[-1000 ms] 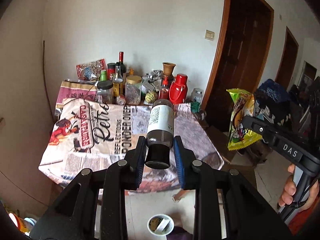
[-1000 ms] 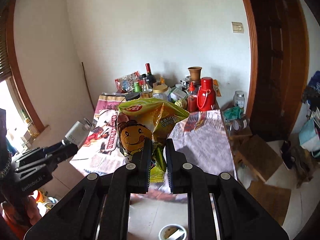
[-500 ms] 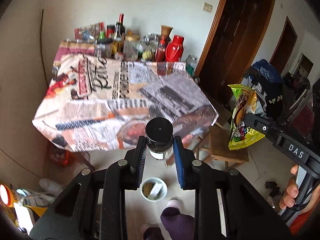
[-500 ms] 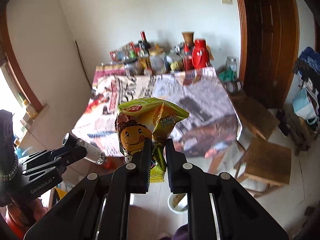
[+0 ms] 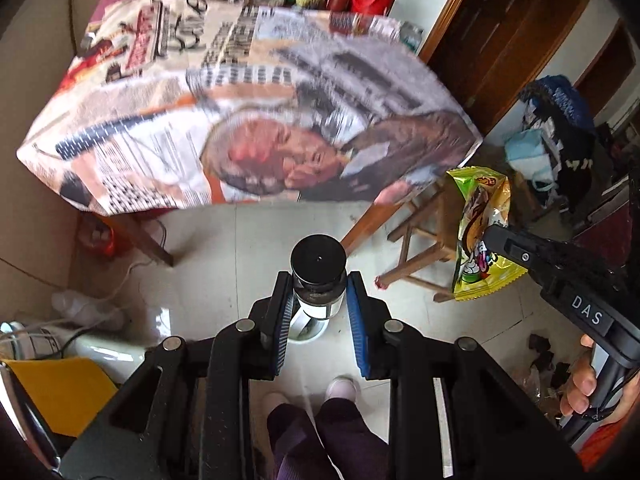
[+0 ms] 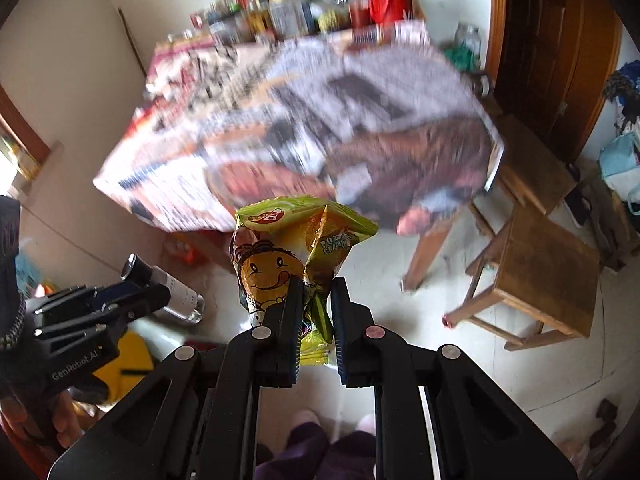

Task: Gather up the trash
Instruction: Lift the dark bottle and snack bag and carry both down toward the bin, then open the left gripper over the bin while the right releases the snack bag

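A black-capped bottle (image 5: 319,280) is clamped between the blue pads of the left gripper (image 5: 319,312), directly above a small white bin (image 5: 306,330) on the tiled floor. A yellow-green chip bag (image 6: 296,264) is pinched by the closed right gripper (image 6: 316,316). Both are held below the edge of the cloth-covered table (image 5: 248,112), near a wooden stool (image 6: 540,280).

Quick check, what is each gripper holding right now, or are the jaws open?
Left gripper: closed on the black-capped bottle.
Right gripper: closed on the yellow-green chip bag.
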{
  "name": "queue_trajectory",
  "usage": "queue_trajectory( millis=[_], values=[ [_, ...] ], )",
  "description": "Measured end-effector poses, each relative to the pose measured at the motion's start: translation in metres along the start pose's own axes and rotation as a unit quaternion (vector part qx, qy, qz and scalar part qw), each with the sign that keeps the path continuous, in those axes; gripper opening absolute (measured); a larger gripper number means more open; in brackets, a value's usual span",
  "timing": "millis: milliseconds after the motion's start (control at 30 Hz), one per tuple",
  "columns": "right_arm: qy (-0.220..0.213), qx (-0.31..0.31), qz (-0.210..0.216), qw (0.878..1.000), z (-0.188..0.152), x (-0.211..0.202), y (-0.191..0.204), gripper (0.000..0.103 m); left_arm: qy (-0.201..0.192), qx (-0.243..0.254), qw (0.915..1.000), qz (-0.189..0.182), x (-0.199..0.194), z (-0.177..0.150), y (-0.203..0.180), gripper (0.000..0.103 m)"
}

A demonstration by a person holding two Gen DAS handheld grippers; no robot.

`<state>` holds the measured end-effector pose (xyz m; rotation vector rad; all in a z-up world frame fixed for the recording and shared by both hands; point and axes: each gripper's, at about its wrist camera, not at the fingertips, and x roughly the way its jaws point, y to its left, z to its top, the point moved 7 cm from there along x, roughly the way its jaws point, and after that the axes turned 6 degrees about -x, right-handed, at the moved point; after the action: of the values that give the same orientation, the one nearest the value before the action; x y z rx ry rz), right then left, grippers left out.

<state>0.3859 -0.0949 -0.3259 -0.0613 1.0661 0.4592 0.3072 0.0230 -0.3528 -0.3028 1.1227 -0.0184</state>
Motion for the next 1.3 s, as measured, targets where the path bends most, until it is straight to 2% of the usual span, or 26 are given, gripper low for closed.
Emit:
queue_trajectory(
  millis=[333, 600, 867, 1000, 1100, 1233, 1300],
  values=[
    [0.092, -0.007, 0.015, 0.996, -0.074, 0.146, -0.036, 0.013, 0.092, -0.047, 0.9942, 0.026, 0.17, -0.068, 0.038, 0.026],
    [0.146, -0.028, 0.029, 0.988, -0.137, 0.286, -0.046, 0.013, 0.117, -0.095, 0.9884, 0.022, 0.28, -0.11, 0.072, 0.026],
    [0.208, 0.021, 0.051, 0.977, -0.21, 0.405, -0.06, 0.013, 0.171, -0.093, 0.9807, 0.021, 0.403, -0.156, 0.096, 0.026],
    [0.219, 0.031, 0.049, 0.974, -0.232, 0.44, -0.069, 0.013, 0.202, -0.115, 0.9726, 0.003, 0.458, -0.173, 0.105, 0.026],
    [0.236, 0.03, 0.051, 0.97, -0.245, 0.463, -0.07, 0.013, 0.225, -0.11, 0.968, 0.018, 0.49, -0.184, 0.113, 0.026],
    [0.25, 0.013, 0.056, 0.966, -0.249, 0.473, -0.064, 0.015, 0.243, -0.113, 0.9632, 0.025, 0.511, -0.194, 0.119, 0.026],
    [0.271, 0.009, 0.061, 0.961, -0.253, 0.475, -0.063, 0.029, 0.249, -0.113, 0.9614, 0.033, 0.512, -0.194, 0.121, 0.028]
  ],
)
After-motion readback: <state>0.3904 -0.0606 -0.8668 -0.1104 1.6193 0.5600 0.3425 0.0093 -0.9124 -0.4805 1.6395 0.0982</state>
